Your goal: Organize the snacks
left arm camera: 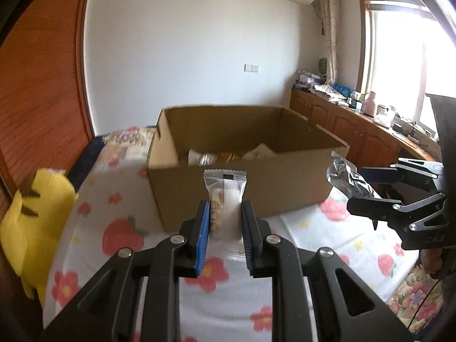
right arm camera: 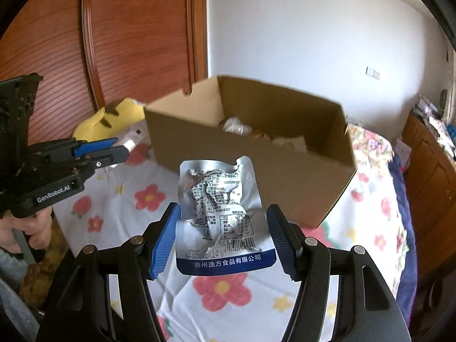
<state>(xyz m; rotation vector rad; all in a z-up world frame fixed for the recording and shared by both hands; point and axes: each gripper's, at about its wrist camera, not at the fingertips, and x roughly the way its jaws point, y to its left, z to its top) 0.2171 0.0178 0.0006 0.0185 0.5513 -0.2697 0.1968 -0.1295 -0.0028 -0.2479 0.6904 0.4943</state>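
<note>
My left gripper (left arm camera: pixel 225 213) is shut on a white snack bar packet (left arm camera: pixel 224 193), which stands upright just in front of the open cardboard box (left arm camera: pixel 256 193). Several wrapped snacks (left arm camera: pixel 225 156) lie inside the box. My right gripper (right arm camera: pixel 223 228) is shut on a crinkled silver foil pouch (right arm camera: pixel 222 213) with a blue bottom band, held in the air before the box (right arm camera: pixel 307 188). In the left wrist view the right gripper (left arm camera: pixel 362 188) holds the pouch (left arm camera: pixel 346 178) beside the box's right corner. The right wrist view shows the left gripper (right arm camera: pixel 119 148) with its packet (right arm camera: pixel 132 139) at the box's left.
The box stands on a bed with a flowered sheet (left arm camera: pixel 128 199). A yellow plush toy (left arm camera: pixel 37 213) lies at the bed's left edge against a wooden wardrobe (left arm camera: pixel 42 85). A cluttered wooden cabinet (left arm camera: pixel 356 131) runs under the window. A hand (right arm camera: pixel 17 233) grips the left tool.
</note>
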